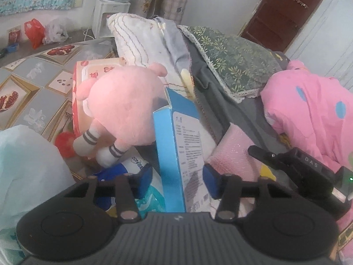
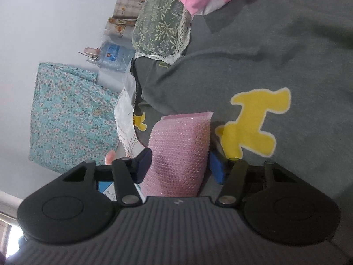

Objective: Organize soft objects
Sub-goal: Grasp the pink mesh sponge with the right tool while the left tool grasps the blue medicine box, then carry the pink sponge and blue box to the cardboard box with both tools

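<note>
A cluttered bed or sofa covered in soft things is shown from two wrist cameras.

In the left wrist view, the left hand-held gripper (image 1: 177, 177) is seen at 6 o'clock, its blue pads set on either side of a tall blue carton (image 1: 176, 145) printed with small text. The right pad lies against the carton's printed face; whether the left pad touches cannot be told, so a firm grasp cannot be confirmed. The carton stands upright, its top flap open; what it holds is hidden. Just beside it, at 10 o'clock, a pink plush toy (image 1: 123, 108) with grey-striped white legs is propped against a red-and-cream box (image 1: 77, 101); that box's contents cannot be seen. Below the toy lies a blue and white package (image 1: 134, 165). At 3 o'clock a pink blanket with blue dots (image 1: 308, 110) is heaped, with a green leaf-patterned cushion (image 1: 231, 59) at 1 o'clock and a white stitched pillow (image 1: 136, 37) at 12 o'clock. Part of the other gripper is seen at 4 o'clock.

In the right wrist view, which is rolled sideways, the right hand-held gripper (image 2: 179, 165) is clenched on a pink bubble-wrap pouch (image 2: 181, 145), both pads pressed against its sides. The pouch rests on a grey cover with yellow dog shapes (image 2: 253, 121). What the pouch contains cannot be told.
</note>
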A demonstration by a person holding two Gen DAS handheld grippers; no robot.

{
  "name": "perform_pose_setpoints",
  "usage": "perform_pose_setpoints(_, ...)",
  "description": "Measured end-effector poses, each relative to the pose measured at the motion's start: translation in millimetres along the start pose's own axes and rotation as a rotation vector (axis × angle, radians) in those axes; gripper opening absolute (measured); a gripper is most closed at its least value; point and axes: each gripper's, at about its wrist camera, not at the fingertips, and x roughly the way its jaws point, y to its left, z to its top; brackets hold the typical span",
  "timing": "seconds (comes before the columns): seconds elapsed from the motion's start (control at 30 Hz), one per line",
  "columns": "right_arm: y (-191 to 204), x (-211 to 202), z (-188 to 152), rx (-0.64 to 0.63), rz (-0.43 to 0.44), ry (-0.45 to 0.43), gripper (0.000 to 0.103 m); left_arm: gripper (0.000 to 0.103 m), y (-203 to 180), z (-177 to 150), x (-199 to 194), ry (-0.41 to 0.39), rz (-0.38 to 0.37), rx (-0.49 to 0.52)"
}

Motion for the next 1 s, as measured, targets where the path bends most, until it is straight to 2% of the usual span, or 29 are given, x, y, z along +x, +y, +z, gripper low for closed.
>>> perform_pose_setpoints(0.1,-4,0,-1,0.001,0.032,-0.006,0.038,0.032,1,-1,3,-0.003,-0.021,-0.013)
perform_pose_setpoints(0.23,-1,-12,-6,-0.006,0.065,-0.022,0.034,0.025,-7,-4,-2,-0.034,-0.004,0.022)
perform_pose_setpoints(0.7,23,-69,-44,-0.147,0.112,-0.11,0.031,0.021,-30,-26,-48,-0.117,0.008,0.091)
perform_pose_setpoints(1.0,40,-113,-68,-0.206,0.182,-0.127,0.031,0.021,-35,-46,-89,-0.163,-0.024,0.087)
